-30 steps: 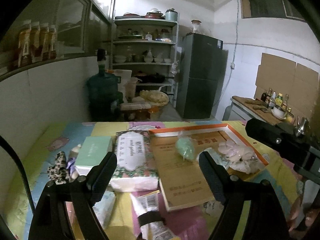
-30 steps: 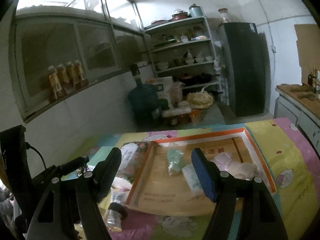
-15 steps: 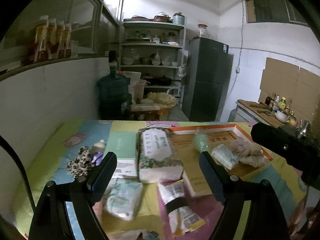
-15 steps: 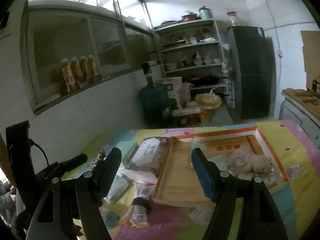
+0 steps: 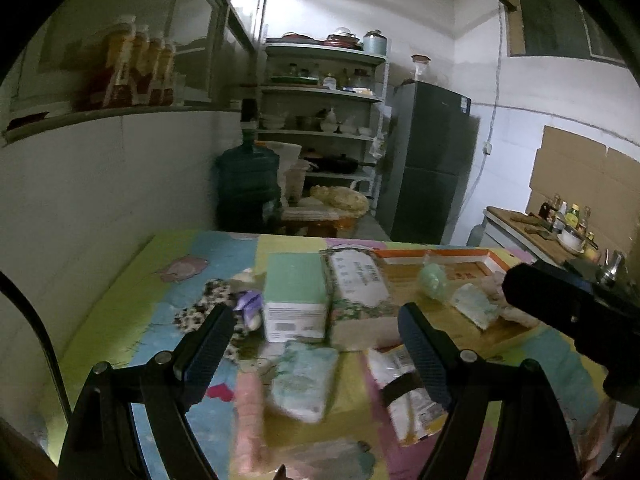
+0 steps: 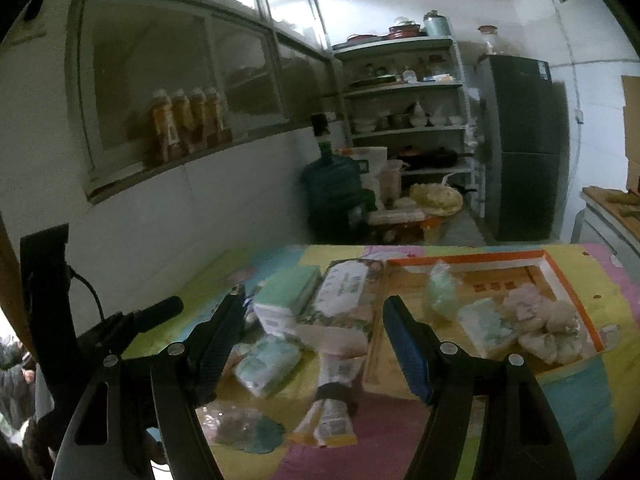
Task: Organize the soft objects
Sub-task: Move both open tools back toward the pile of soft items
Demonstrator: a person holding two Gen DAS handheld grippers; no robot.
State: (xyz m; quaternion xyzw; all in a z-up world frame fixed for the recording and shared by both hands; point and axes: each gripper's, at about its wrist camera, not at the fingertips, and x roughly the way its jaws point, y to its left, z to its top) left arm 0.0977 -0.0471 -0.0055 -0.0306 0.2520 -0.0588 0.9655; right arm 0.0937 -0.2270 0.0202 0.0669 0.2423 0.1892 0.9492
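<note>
An orange-rimmed cardboard tray lies at the table's right and holds a green pouch, a small tissue pack and a fluffy pale pile. Left of it lie a floral tissue pack, a green-and-white box, a leopard-print cloth, a pale soft packet, a banded snack packet and a pink roll. My left gripper hovers open over the loose packets, holding nothing. My right gripper is open and empty above the same clutter.
A cartoon-print cloth covers the table, which meets a white wall on the left. Beyond the far edge stand a water jug, a shelf rack and a dark fridge. A counter with bottles is at the right.
Both grippers have drawn back and leftward from the tray, so it sits farther right and more loose packets show near the table's front. Both stay open and empty.
</note>
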